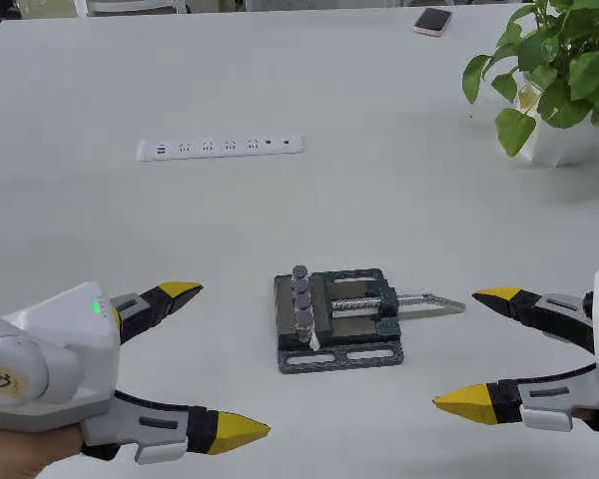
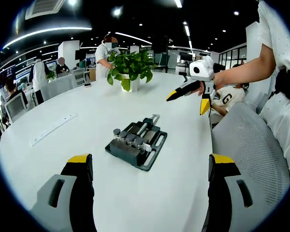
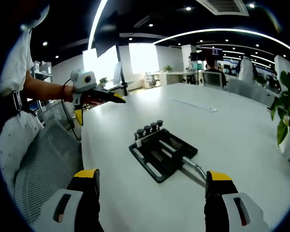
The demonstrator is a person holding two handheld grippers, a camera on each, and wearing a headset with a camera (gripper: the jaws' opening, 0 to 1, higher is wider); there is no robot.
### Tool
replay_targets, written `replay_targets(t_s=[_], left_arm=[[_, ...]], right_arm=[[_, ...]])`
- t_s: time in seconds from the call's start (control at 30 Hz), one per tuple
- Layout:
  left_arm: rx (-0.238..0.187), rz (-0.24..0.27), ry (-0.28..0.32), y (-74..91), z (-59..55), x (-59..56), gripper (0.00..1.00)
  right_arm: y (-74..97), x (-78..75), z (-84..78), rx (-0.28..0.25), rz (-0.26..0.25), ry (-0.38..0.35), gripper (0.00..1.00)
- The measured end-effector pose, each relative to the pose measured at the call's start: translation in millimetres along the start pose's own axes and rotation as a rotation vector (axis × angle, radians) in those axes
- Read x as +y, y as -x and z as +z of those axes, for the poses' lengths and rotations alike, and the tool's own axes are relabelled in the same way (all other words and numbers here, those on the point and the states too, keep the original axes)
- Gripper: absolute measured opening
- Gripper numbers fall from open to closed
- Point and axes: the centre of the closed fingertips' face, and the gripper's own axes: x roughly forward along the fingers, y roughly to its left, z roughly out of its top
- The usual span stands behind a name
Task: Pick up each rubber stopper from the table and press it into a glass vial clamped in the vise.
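Squarely between left gripper [image 1: 227,359] and right gripper [image 1: 461,347] sits the vise [image 1: 351,317].

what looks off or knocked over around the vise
Nothing stands out. The vise sits flat on the table, its vials upright in a straight row with dark stoppers on top, none spilled. The left gripper and right gripper hover open and empty on either side.

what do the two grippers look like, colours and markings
Both the left gripper and right gripper have white housings and black-grey jaws ending in yellow tips. The left carries a green light and a round tag handwritten 33. The person wears white dotted clothing.
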Motion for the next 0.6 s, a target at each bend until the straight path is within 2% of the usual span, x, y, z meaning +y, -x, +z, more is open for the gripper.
replay_targets(t_s=[0.3, 0.6], left_arm=[[0.012, -0.001, 0.016, -2.5, -7.6, -0.4, 0.99], [0.02, -0.008, 0.022, -4.3, -10.4, -3.2, 0.99]], right_arm=[[-5.1, -0.3, -1.0, -0.017, 0.01, 0.02, 0.97], [-9.6, 3.4, -7.0, 0.015, 0.034, 0.092, 0.99]])
